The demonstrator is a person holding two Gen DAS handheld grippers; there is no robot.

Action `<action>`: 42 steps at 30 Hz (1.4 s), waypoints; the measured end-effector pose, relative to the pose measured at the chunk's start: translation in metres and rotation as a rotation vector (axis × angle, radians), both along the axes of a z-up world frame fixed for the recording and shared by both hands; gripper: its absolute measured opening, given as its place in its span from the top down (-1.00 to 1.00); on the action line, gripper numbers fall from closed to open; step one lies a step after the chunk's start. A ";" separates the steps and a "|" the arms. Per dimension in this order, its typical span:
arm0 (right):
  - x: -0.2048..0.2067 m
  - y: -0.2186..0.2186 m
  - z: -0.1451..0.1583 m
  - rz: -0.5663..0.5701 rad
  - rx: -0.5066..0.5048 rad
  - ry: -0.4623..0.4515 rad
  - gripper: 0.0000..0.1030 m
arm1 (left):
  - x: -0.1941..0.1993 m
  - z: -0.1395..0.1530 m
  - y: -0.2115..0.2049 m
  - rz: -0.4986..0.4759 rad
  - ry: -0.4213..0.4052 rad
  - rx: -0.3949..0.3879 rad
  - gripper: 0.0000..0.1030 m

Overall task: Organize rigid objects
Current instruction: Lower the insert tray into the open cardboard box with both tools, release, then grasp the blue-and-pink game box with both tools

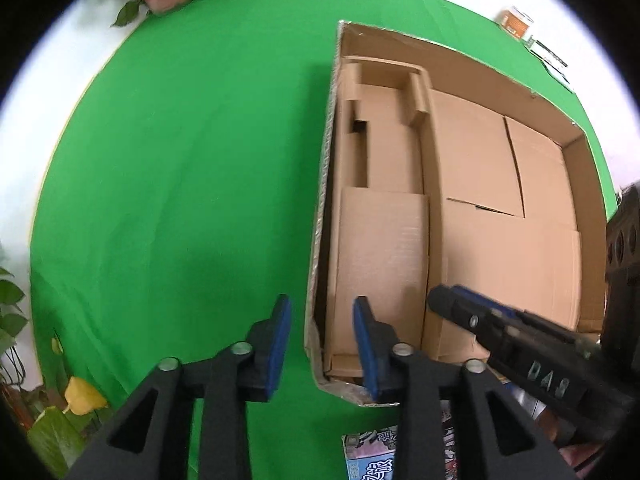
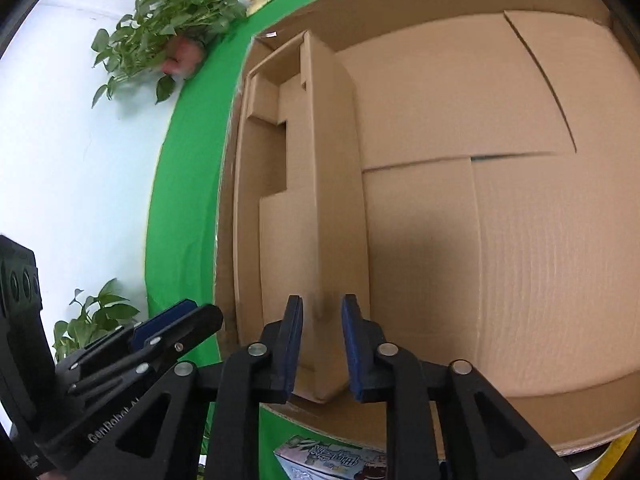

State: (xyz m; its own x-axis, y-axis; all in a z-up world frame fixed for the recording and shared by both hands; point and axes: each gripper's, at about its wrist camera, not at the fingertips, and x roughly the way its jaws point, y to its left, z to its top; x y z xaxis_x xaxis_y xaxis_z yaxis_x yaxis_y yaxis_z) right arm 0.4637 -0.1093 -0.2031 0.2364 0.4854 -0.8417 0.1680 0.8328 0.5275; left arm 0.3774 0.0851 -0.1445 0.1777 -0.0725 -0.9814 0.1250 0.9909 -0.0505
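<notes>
Green cloth [image 1: 180, 160] is seen spread over the counter, filling the left and centre of the left wrist view, with pale wall behind it and a leafy green potted plant [image 2: 168, 32] at the upper left of the right wrist view.

A large, shallow open brown cardboard box [image 1: 460, 80] is set on the cloth at the right of the left wrist view. Its floor is bare of objects; a folded brown cardboard insert [image 2: 320, 200] is lodged along its left wall, probably as a divider for sorting.

At the bottom edge of both views, just outside the near wall of the box, a small printed blue-and-white carton [image 2: 320, 456] is partly seen; it is judged to be an object awaiting placement.

The right tool [image 2: 320, 340] is held low over the near end of the insert, its blue pads apart and gripping nothing. The left tool [image 1: 322, 344] is poised at the near left corner of the box, pads likewise apart, straddling the wall without visibly clamping it.
</notes>
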 end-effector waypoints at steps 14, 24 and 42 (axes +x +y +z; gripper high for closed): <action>-0.024 0.034 0.003 0.109 -0.027 -0.027 0.42 | -0.026 -0.024 0.002 -0.079 0.048 0.010 0.82; -0.052 -0.008 0.072 -0.023 -0.202 -0.198 -0.95 | -0.034 0.013 0.005 -0.072 -0.088 0.007 0.43; 0.012 0.009 0.027 0.102 -0.104 -0.170 -0.42 | -0.117 0.043 0.033 0.102 -0.201 -0.129 -0.09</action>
